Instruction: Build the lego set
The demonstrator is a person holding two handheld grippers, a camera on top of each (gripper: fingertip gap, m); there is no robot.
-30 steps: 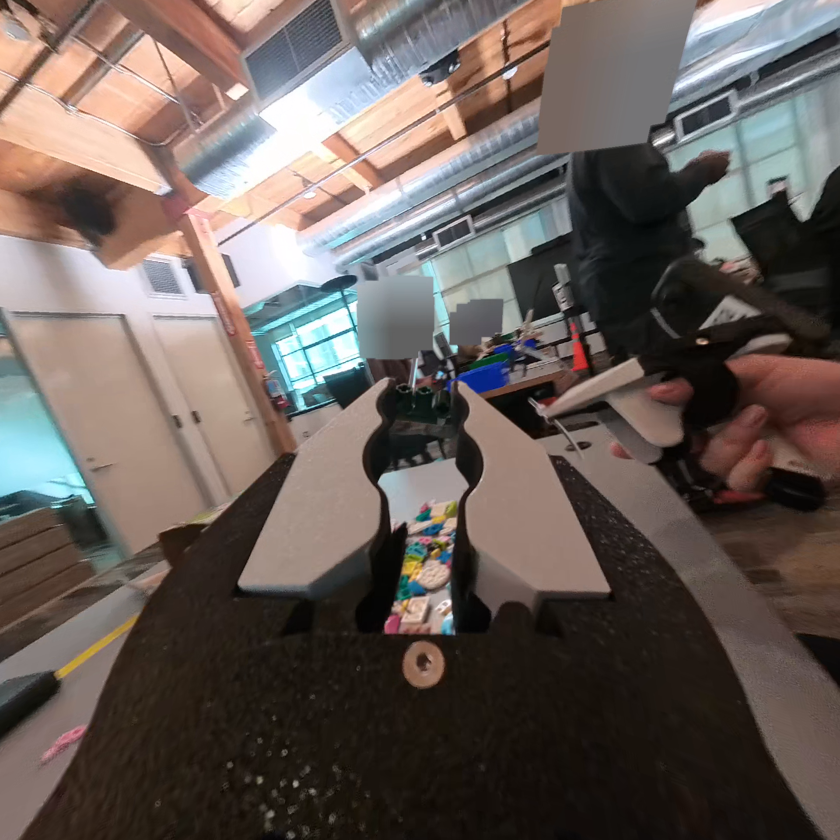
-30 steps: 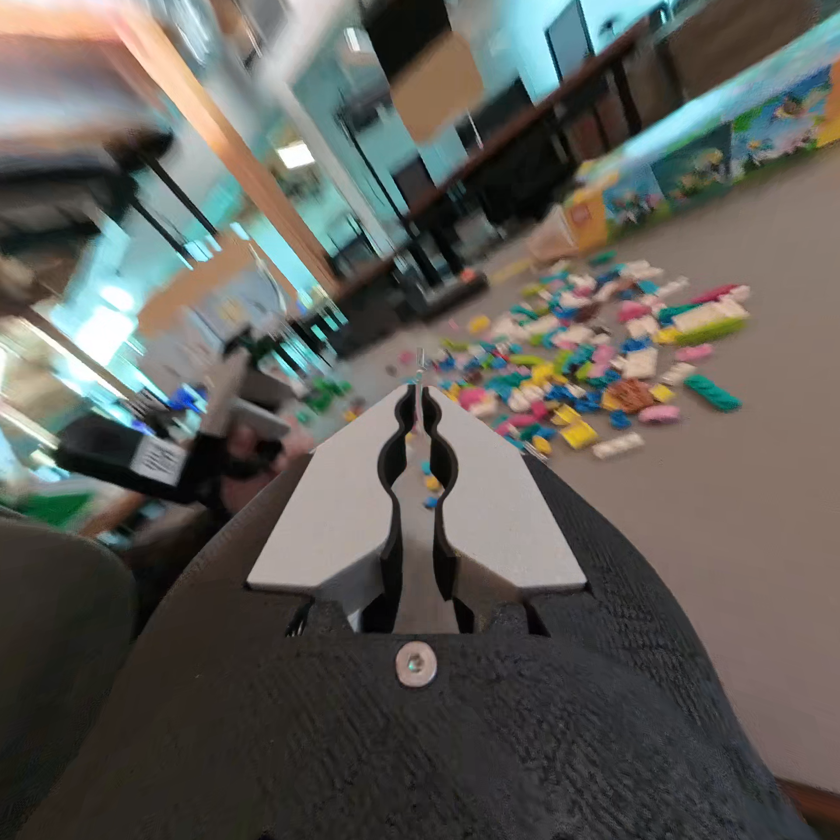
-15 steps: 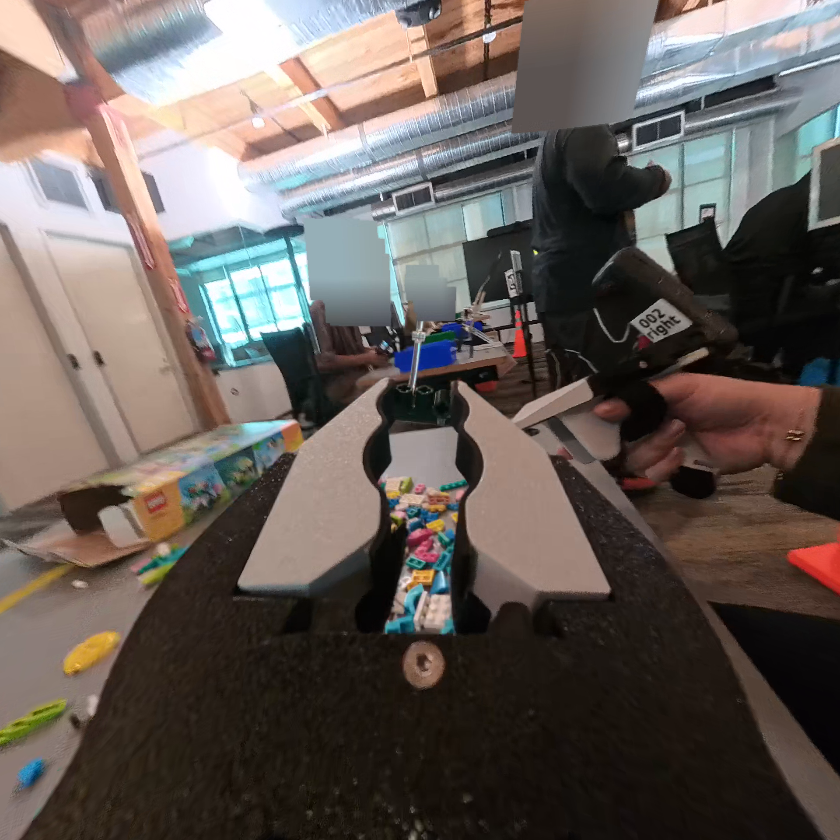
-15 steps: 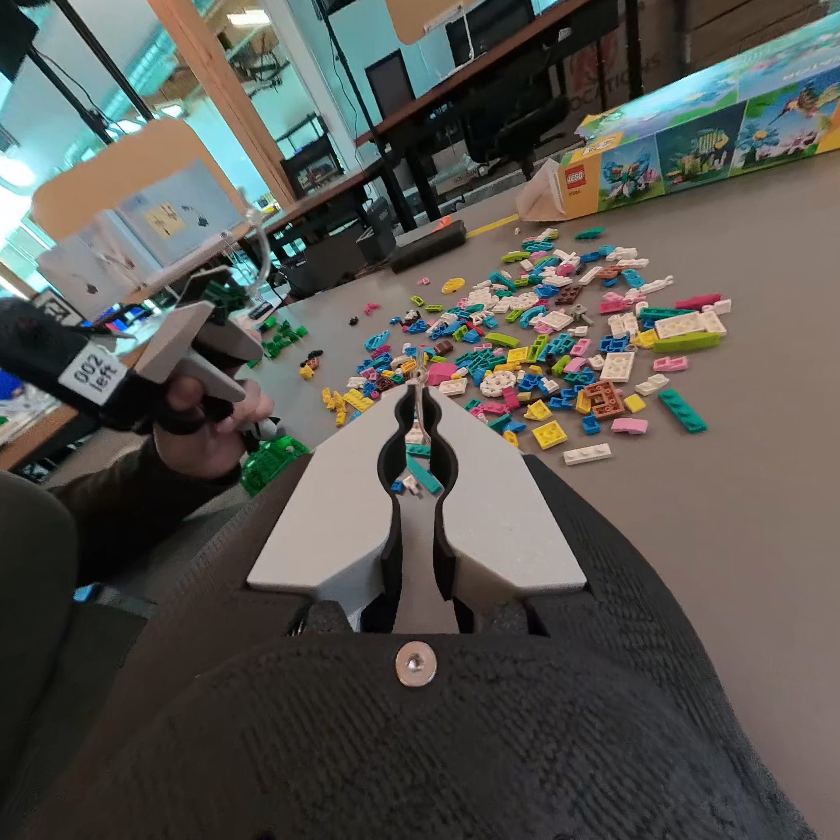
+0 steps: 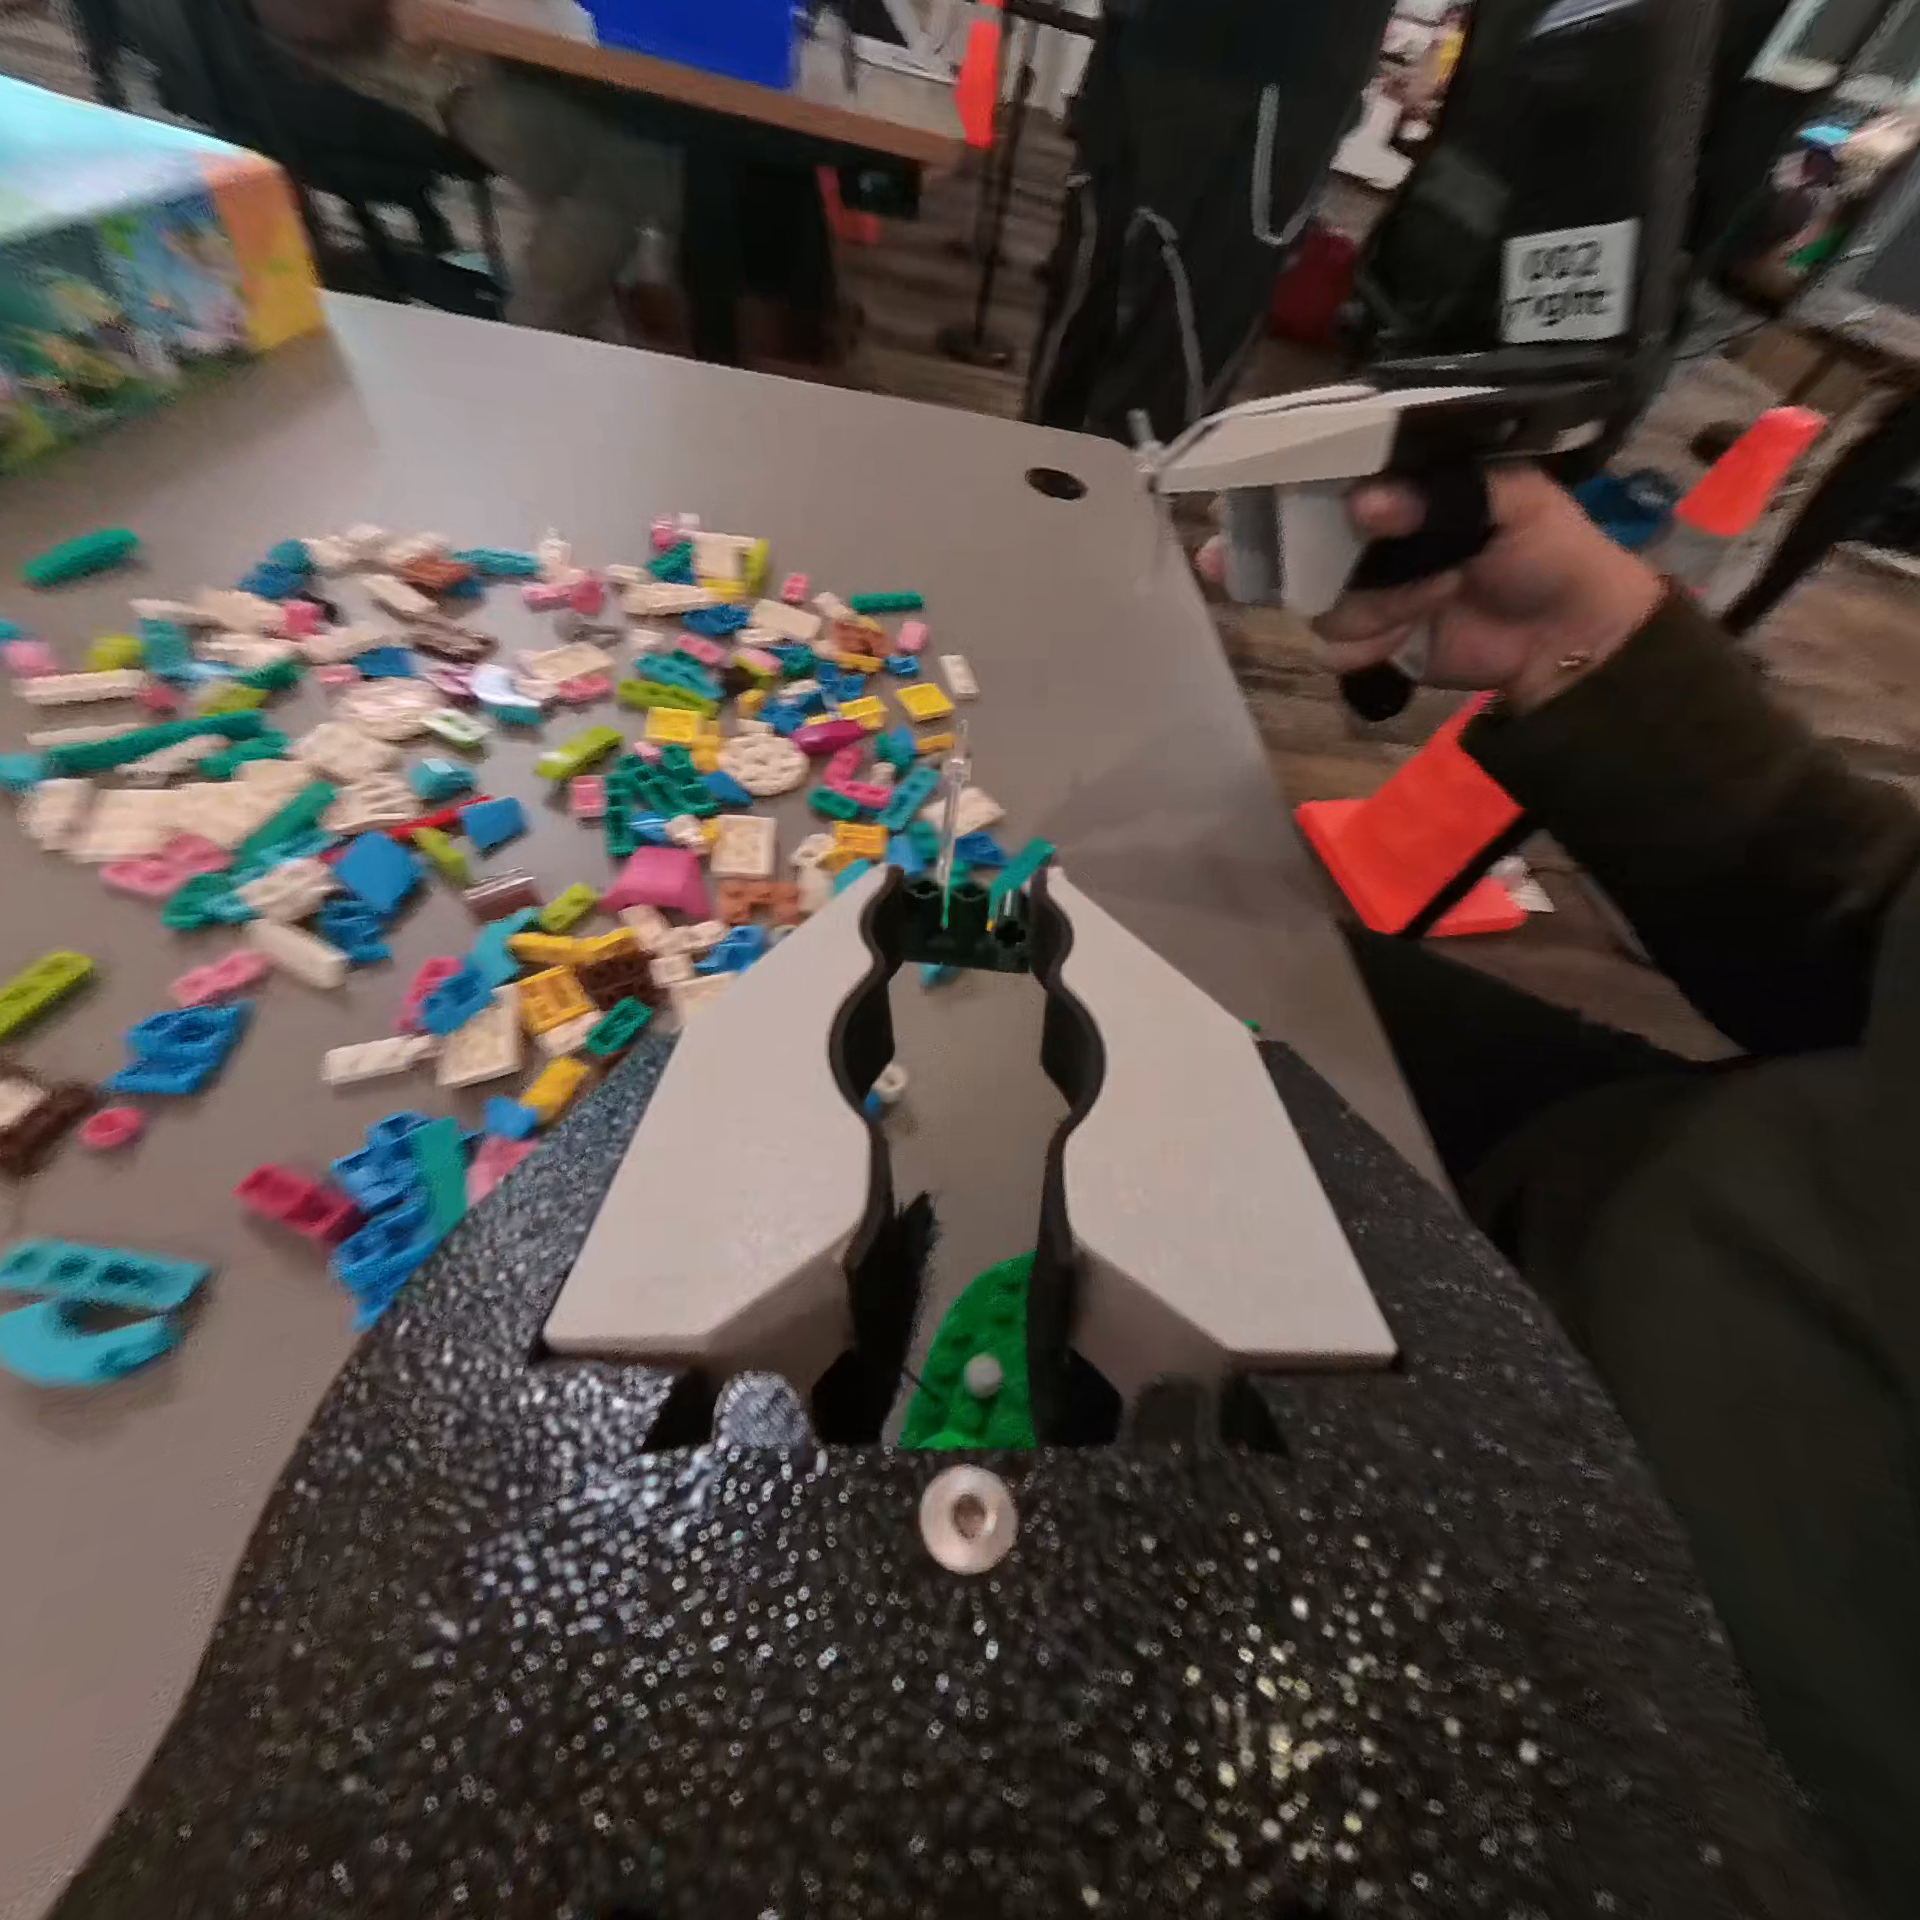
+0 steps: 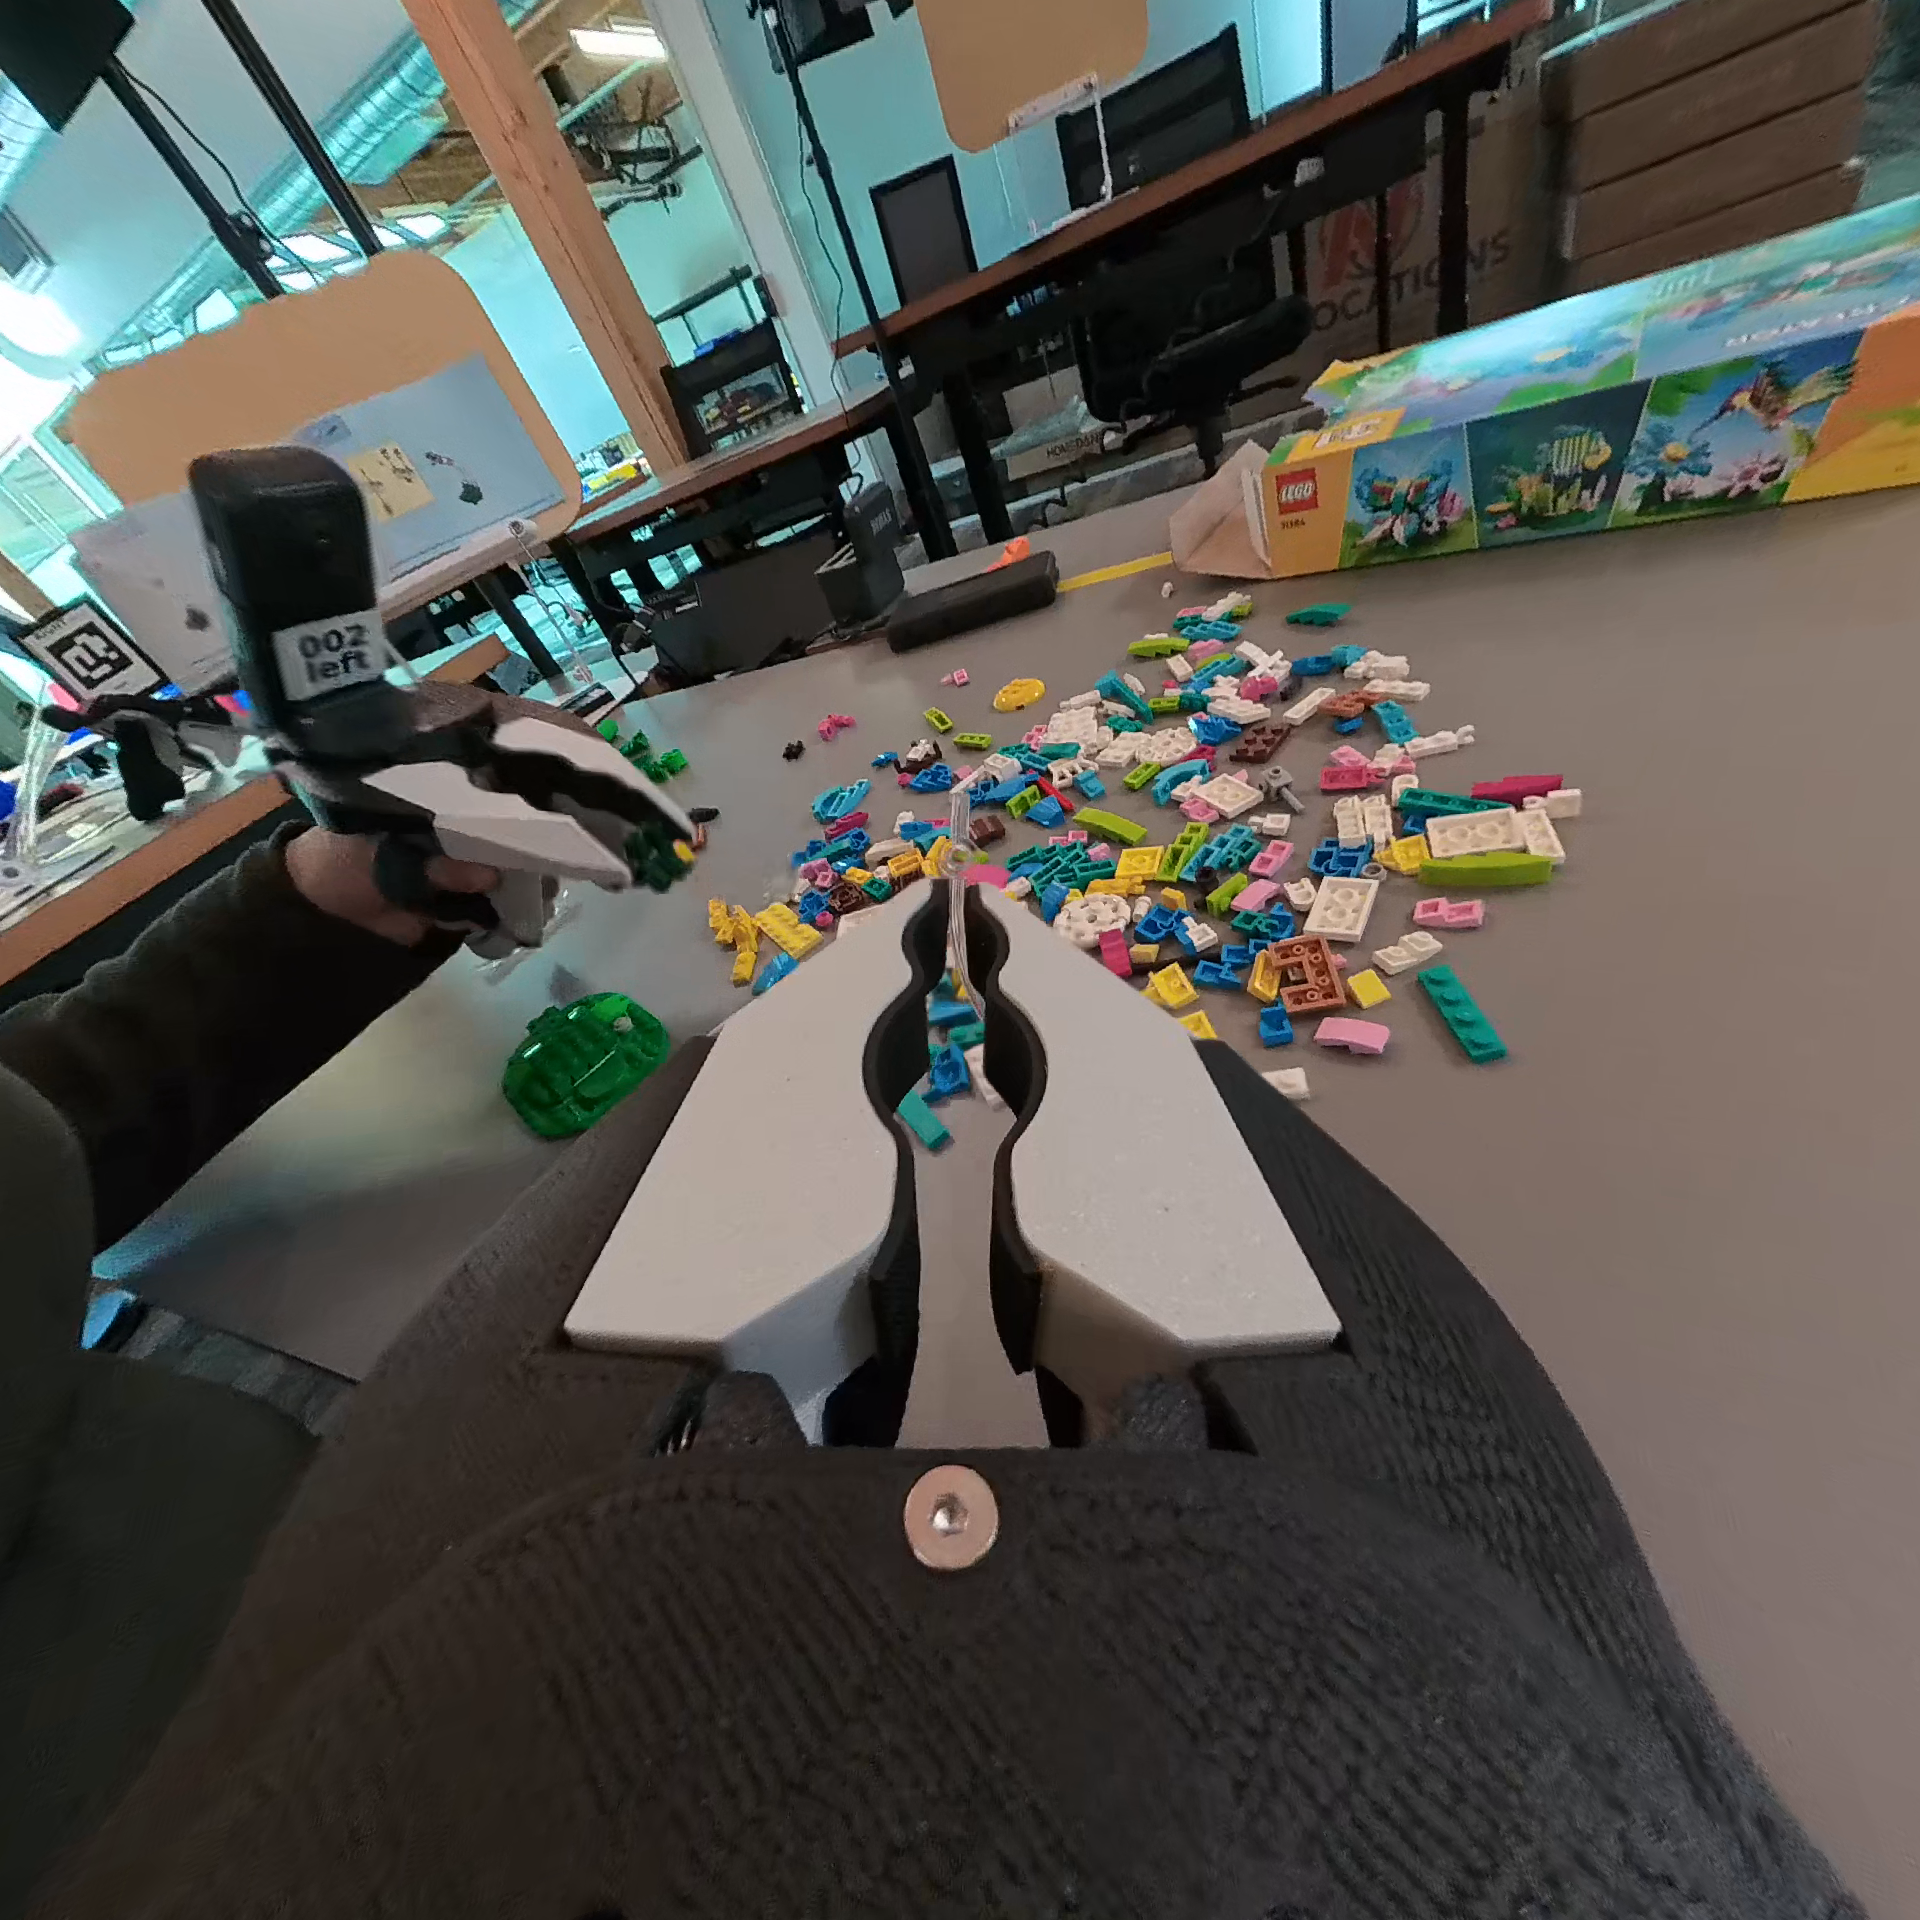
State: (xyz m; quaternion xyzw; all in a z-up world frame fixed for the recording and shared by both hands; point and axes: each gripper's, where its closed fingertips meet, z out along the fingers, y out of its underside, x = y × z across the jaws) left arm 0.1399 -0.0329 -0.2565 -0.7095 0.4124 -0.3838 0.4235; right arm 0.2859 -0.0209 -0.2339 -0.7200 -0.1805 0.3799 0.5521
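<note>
My left gripper (image 5: 961, 899) is shut on a small dark green brick assembly (image 5: 961, 930) at its tips; a thin clear rod (image 5: 951, 810) stands up from it. It hangs above the grey table (image 5: 727, 416), over a round green plate (image 5: 977, 1361). My right gripper (image 6: 956, 899) is shut on a thin clear rod (image 6: 961, 831), held above the table's near side. The right wrist view shows the left gripper (image 6: 665, 847) at the left with the dark green piece, and the green plate (image 6: 587, 1060) on the table below it. A pile of loose coloured bricks (image 6: 1195, 831) lies beyond.
The set's box (image 6: 1558, 457) lies at the table's far side. A black flat object (image 6: 971, 613) sits near the far edge. An orange stand (image 5: 1413, 821) is off the table's right edge. Desks, chairs and people stand around. Bare table (image 6: 1662, 1143) lies right of the pile. One gripper's finger ends stand about 15 cm off the other's. The round green plate (image 5: 977, 1361) is closer to my left gripper, around 10 cm from its tips; the right tips are 25 cm off.
Both grippers have tilted down from the room toward the table. The left gripper now hangs over the green plate, still holding the dark green piece. The right gripper still holds the clear rod.
</note>
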